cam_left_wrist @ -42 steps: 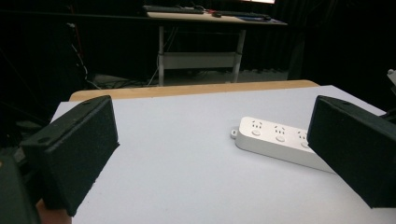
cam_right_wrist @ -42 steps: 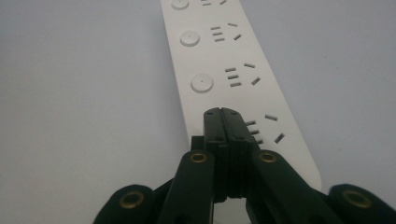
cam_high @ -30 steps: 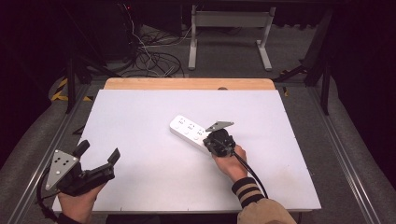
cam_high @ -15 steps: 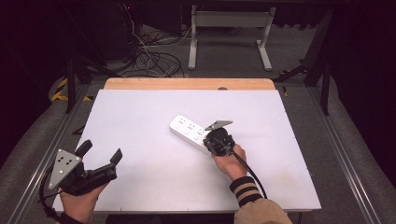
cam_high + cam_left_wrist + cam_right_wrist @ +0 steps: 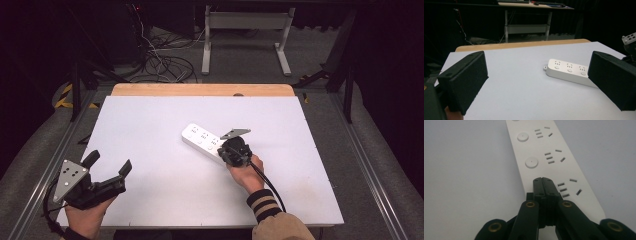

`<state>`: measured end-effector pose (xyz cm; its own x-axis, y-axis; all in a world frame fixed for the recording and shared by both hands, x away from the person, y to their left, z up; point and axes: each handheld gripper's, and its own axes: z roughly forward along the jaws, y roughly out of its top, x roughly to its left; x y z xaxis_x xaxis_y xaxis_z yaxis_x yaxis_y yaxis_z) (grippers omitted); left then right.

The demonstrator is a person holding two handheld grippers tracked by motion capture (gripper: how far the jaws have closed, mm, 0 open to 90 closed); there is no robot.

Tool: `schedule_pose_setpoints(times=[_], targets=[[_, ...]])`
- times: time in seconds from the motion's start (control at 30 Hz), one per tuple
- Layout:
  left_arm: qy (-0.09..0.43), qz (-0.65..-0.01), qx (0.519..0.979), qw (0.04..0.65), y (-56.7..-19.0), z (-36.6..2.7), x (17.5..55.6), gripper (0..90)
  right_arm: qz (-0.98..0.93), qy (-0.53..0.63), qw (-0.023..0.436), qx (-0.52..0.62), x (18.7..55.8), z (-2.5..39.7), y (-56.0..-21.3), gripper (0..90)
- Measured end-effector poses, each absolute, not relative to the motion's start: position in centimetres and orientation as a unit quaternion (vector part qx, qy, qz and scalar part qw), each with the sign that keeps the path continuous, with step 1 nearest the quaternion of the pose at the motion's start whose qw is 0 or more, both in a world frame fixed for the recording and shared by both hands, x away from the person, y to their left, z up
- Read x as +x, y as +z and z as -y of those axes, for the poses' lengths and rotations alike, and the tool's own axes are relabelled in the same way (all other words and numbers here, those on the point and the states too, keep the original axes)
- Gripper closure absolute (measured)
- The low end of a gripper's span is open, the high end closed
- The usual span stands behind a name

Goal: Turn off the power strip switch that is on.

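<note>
A white power strip (image 5: 201, 138) with three sockets lies slantwise near the middle of the white table (image 5: 150, 120). My right gripper (image 5: 223, 151) is shut, and its joined tips rest on the strip's near end. In the right gripper view the shut tips (image 5: 542, 180) cover the spot beside the nearest socket where the strip (image 5: 544, 152) shows round buttons at its other two sockets. My left gripper (image 5: 109, 163) is held open at the table's front left, well away from the strip. Its view shows the power strip (image 5: 569, 72) between the wide-apart jaws, farther off.
A wooden strip (image 5: 200, 90) runs along the table's far edge. Behind it stand a metal table frame (image 5: 245, 35) and loose cables (image 5: 160, 65) on the floor. Metal rails (image 5: 370, 170) flank the table.
The left gripper has shifted slightly toward the table. The right gripper stays shut on top of the strip's near end.
</note>
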<state>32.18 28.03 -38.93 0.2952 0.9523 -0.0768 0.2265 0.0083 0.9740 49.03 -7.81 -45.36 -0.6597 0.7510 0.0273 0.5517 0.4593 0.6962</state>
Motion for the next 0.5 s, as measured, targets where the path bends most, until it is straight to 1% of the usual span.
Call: schedule_pose_setpoints(times=[0.43,0.47,0.5], targets=[[0.345,-0.482,0.612,0.523,-38.98,-28.07,32.26,3.3,-0.842,0.35,0.146,0.383,49.2,7.63,-45.27,90.0],[0.345,-0.482,0.612,0.523,-38.98,-28.11,32.25,3.3,-0.838,0.362,0.163,0.375,49.14,7.86,-45.12,90.0],[0.345,-0.482,0.612,0.523,-38.98,-28.11,32.25,3.3,-0.831,0.379,0.17,0.37,49.05,8.15,-44.86,90.0]])
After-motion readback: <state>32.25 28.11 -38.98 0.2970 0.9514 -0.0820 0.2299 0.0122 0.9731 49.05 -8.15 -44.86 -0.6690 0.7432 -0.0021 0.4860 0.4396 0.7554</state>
